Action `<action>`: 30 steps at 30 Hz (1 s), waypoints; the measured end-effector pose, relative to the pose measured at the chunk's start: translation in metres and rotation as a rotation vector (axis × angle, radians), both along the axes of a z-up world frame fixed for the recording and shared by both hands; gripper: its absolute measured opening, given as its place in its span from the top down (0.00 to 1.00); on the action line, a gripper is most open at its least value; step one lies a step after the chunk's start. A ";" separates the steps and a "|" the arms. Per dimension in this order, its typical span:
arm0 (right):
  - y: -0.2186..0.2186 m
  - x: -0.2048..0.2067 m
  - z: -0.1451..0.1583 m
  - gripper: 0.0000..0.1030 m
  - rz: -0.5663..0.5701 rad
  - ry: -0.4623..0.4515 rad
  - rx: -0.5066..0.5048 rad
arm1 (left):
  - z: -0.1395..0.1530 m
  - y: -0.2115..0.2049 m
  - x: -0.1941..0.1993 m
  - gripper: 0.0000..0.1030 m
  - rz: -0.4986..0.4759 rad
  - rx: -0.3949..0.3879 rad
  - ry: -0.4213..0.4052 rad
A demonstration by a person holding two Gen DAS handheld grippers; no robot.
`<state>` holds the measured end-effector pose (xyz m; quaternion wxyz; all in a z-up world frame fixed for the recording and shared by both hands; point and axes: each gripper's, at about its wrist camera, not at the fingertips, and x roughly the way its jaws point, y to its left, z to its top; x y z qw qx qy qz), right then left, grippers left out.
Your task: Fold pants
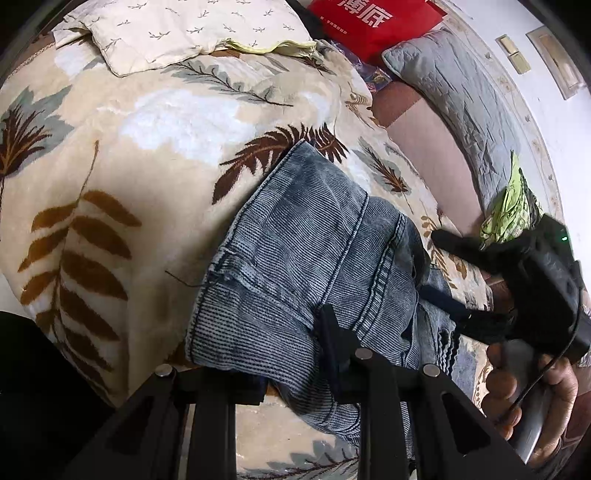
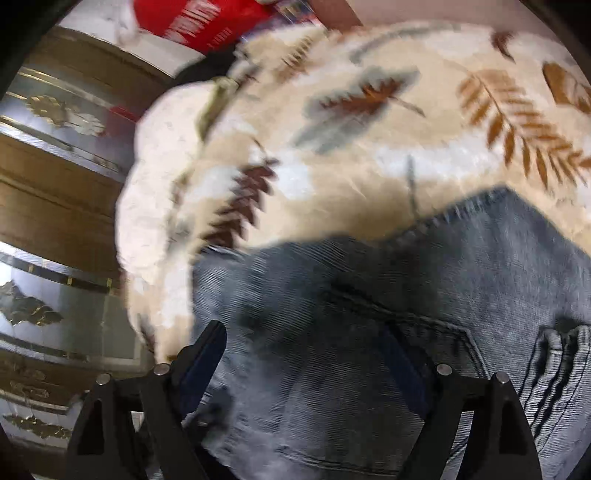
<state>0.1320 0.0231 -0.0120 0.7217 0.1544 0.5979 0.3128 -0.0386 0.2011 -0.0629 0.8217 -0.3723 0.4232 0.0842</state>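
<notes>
Faded blue-grey jeans lie folded on a cream blanket with leaf prints. In the left wrist view one black finger of my left gripper rests on the denim; the other finger is under the fabric edge, so the left gripper looks shut on the jeans. My right gripper shows at the right of that view, held by a hand, its fingers spread over the jeans' right edge. In the blurred right wrist view the jeans fill the bottom, and my right gripper is open with its fingers wide apart above the denim.
A cream pillow, a red bag and a grey quilted pillow lie at the far side. A green cloth sits at the right. A brown cabinet with glass panels stands beyond the bed edge.
</notes>
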 end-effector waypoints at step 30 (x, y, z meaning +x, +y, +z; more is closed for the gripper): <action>-0.445 -0.161 -0.026 0.14 -0.759 -0.112 0.331 | 0.014 -0.395 0.046 0.78 -0.925 0.657 0.034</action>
